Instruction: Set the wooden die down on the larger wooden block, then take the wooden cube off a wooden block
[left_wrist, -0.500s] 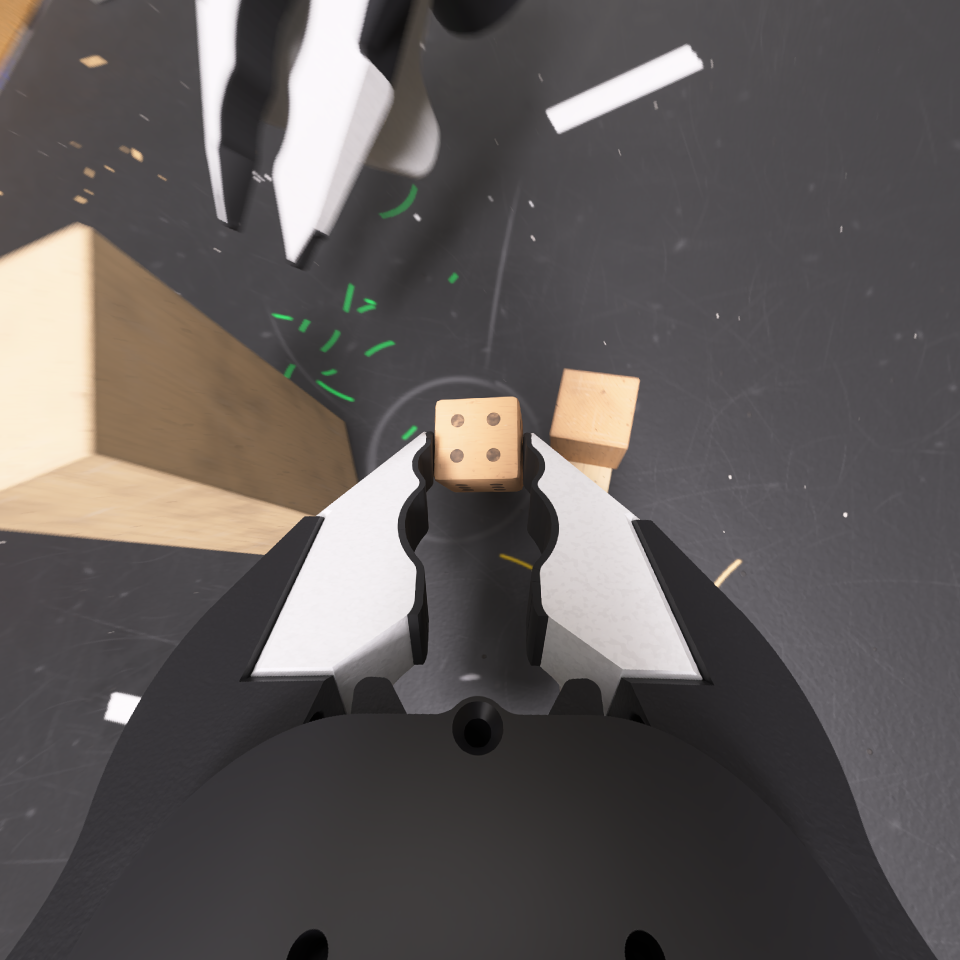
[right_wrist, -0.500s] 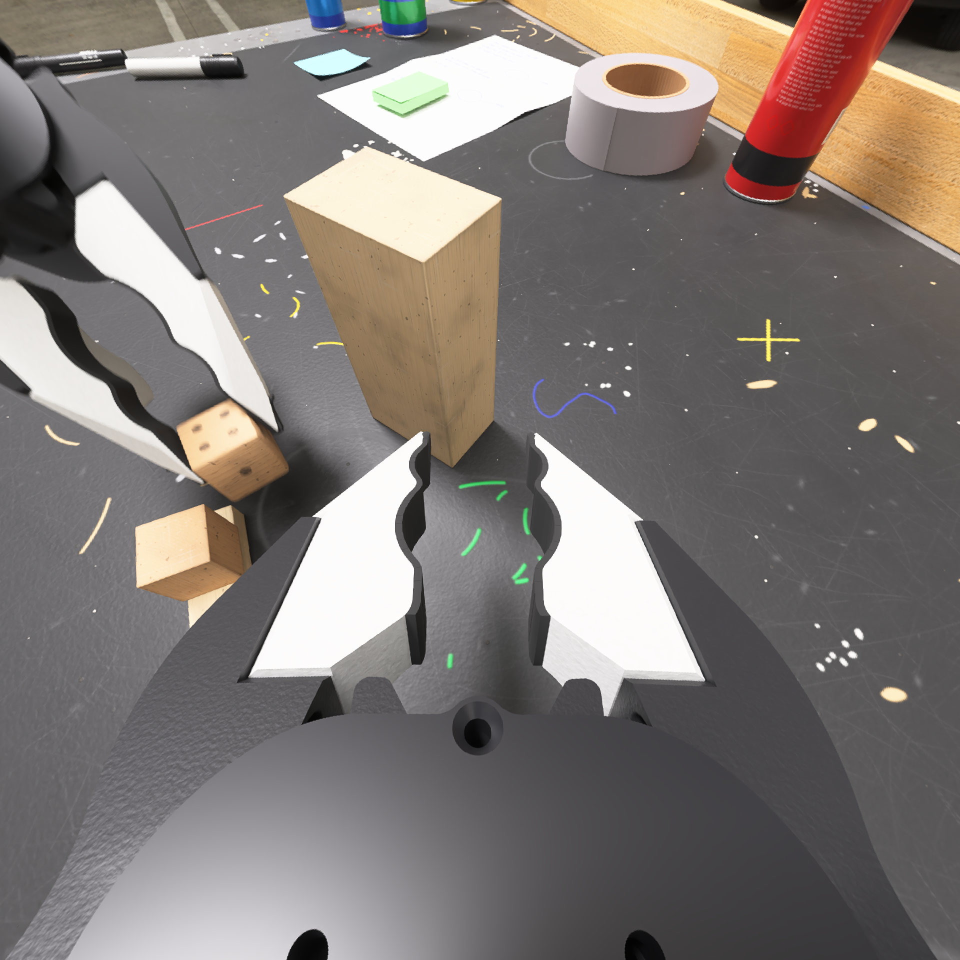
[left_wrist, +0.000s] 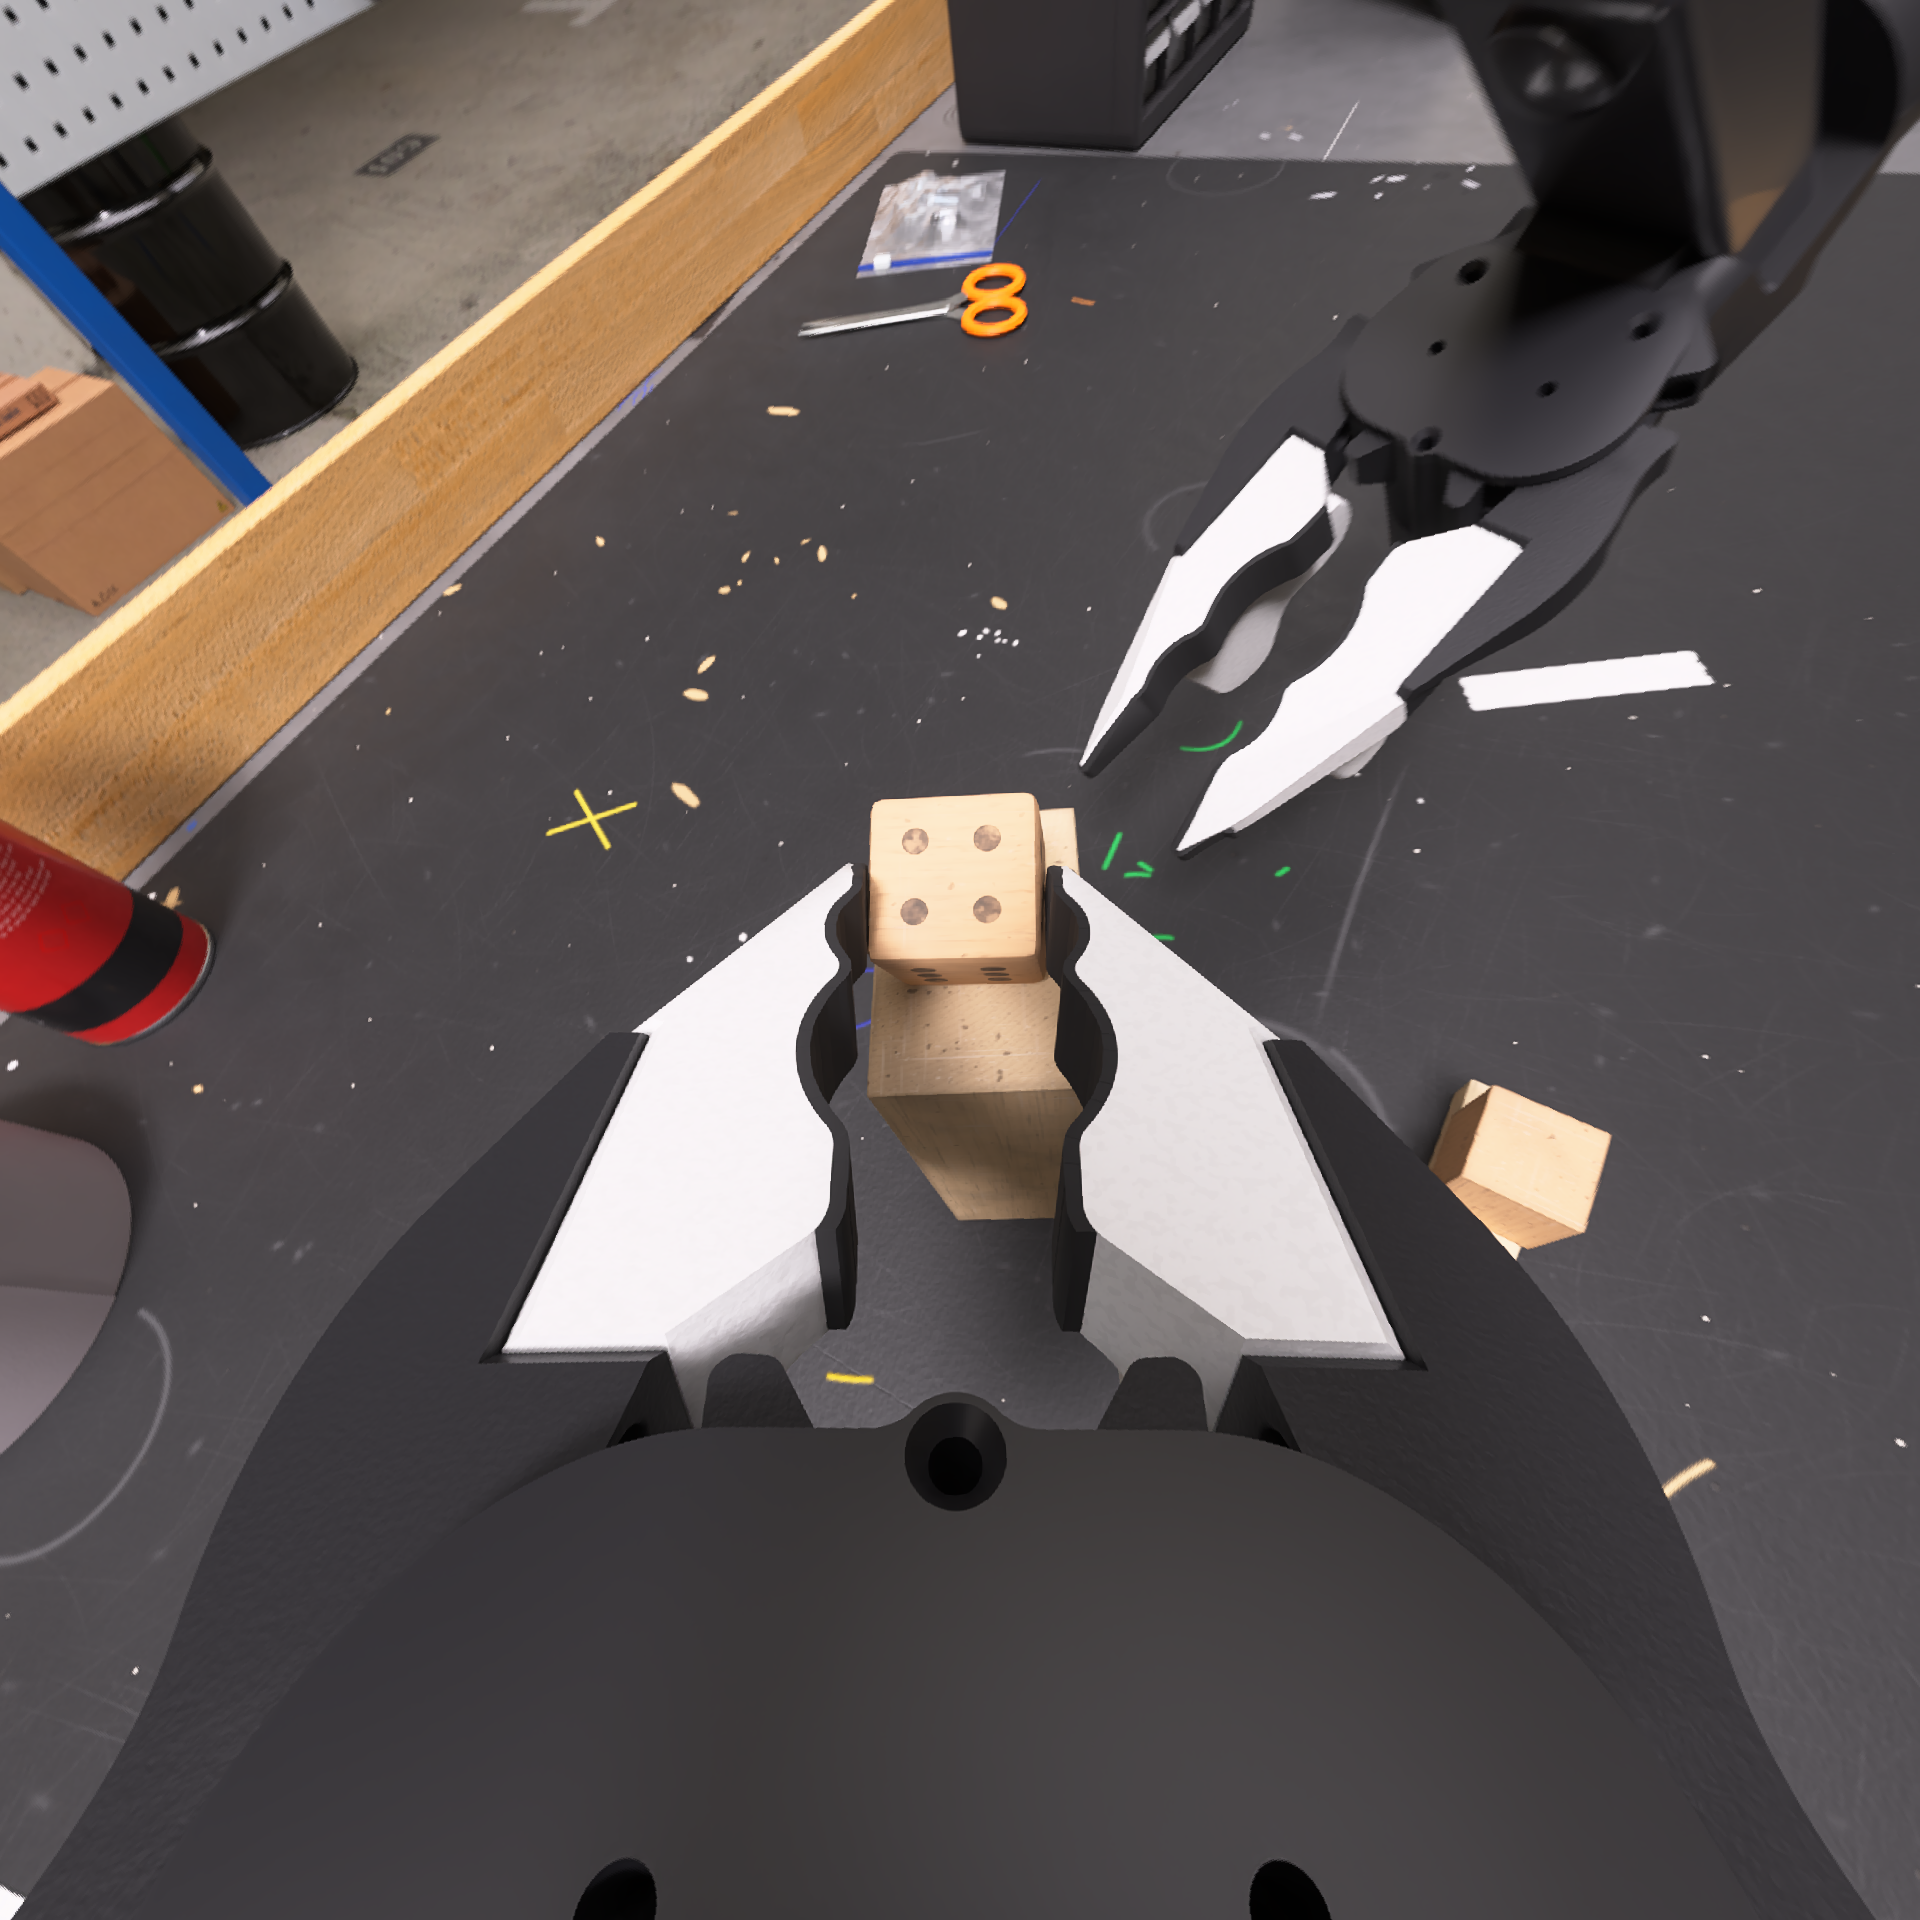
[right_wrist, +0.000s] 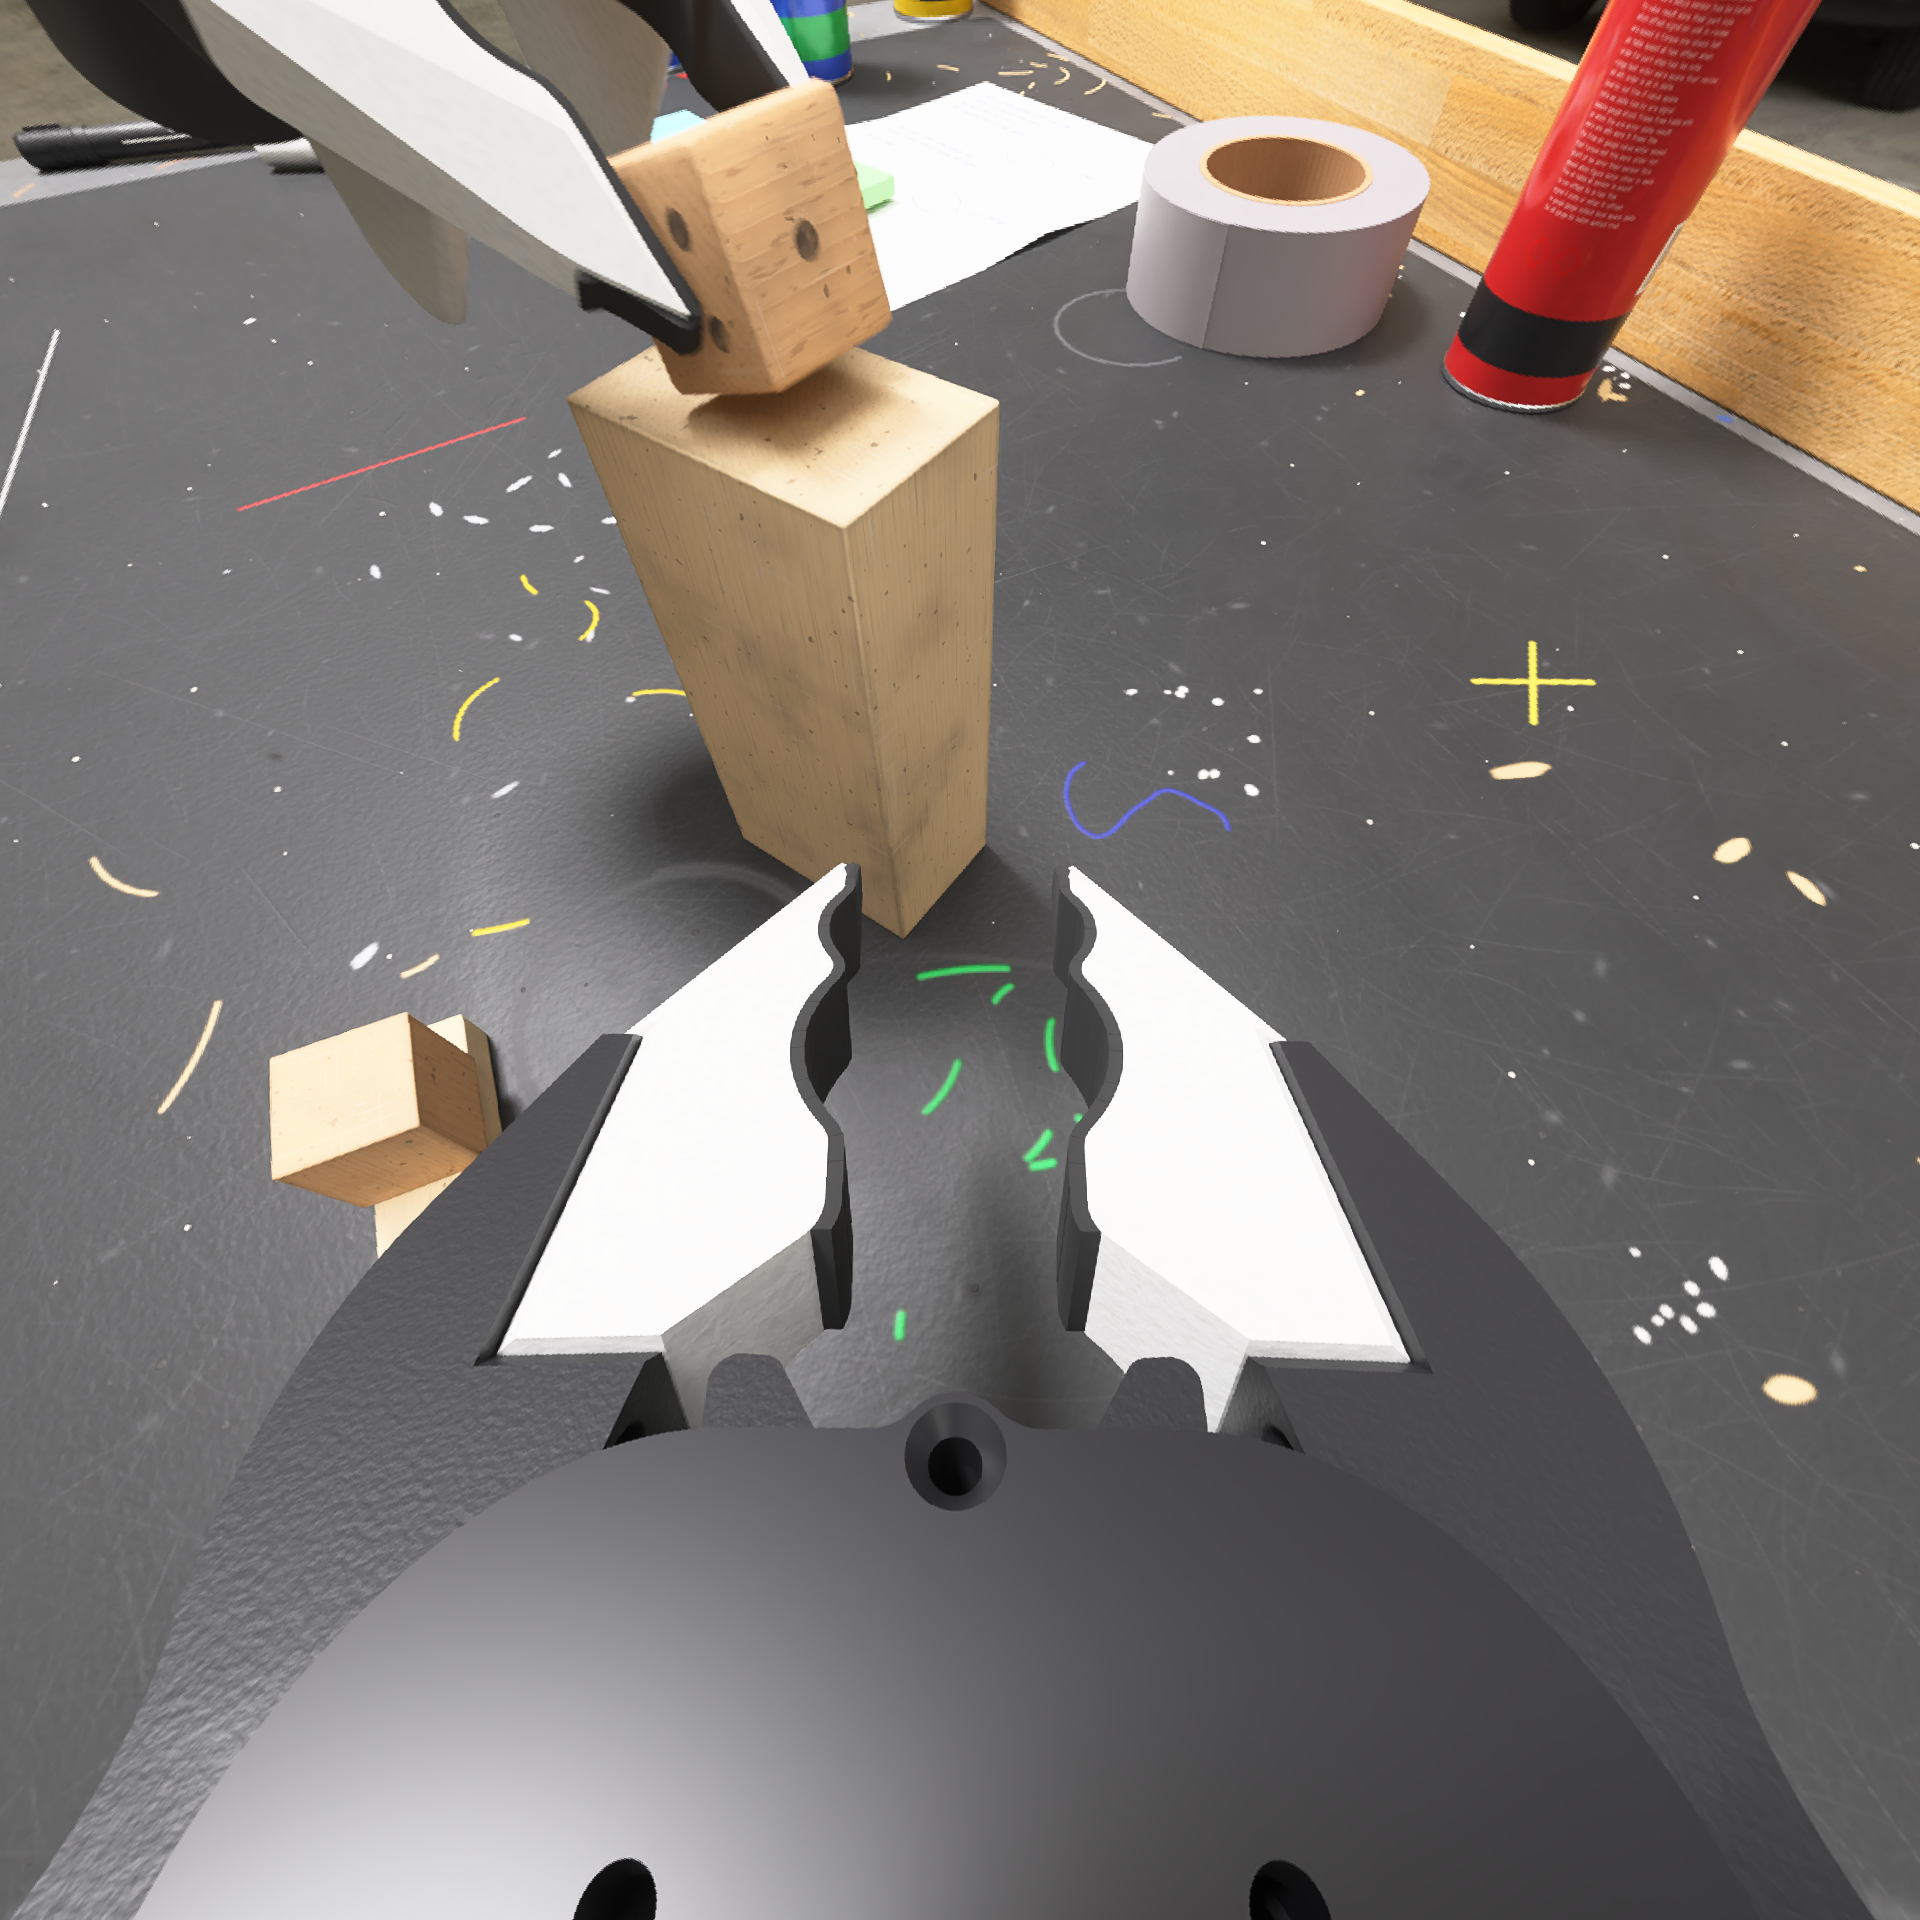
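My left gripper is shut on the wooden die. It holds the die tilted over the top of the larger wooden block. In the right wrist view the die hangs at the near left corner of the block's top face; I cannot tell whether they touch. The wooden cube sits askew on a smaller wooden block at the left; it also shows in the left wrist view. My right gripper is open and empty, low over the mat just before the large block's base.
A grey tape roll, a red can and a wooden rail lie beyond the block to the right. White paper and a marker lie at the back. Orange-handled scissors lie far off.
My left gripper has lifted the die and carried it from beside the cube to above the top of the larger block. The right gripper has stayed about where it was.
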